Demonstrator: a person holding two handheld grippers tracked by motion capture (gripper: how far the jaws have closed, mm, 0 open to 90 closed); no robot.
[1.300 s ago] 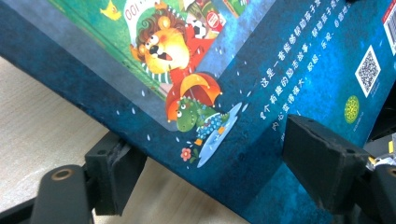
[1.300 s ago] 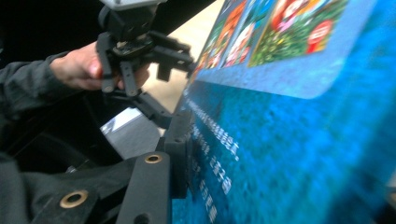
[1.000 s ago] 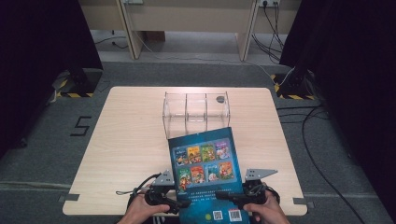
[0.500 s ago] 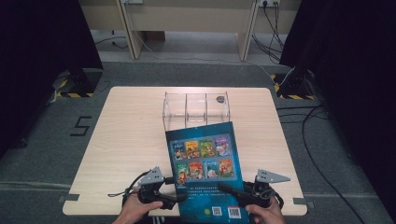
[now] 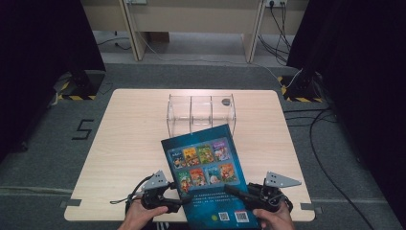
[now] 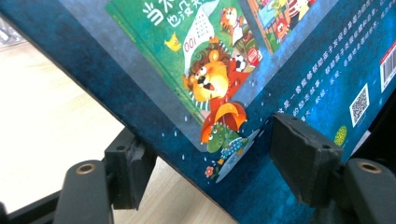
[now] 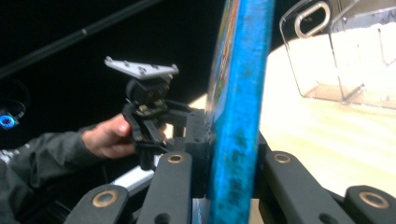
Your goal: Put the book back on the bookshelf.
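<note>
Both grippers clamped on book (image 5: 206, 167)

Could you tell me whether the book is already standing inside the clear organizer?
No, the book is held above the near table edge by both grippers, in front of the clear organizer, whose compartments hold no book.

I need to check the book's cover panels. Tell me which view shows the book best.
The high view: the whole book shows, its cover facing the camera, above the table. The left gripper view shows a close patch of cover; the right gripper view shows its blue edge.
</note>
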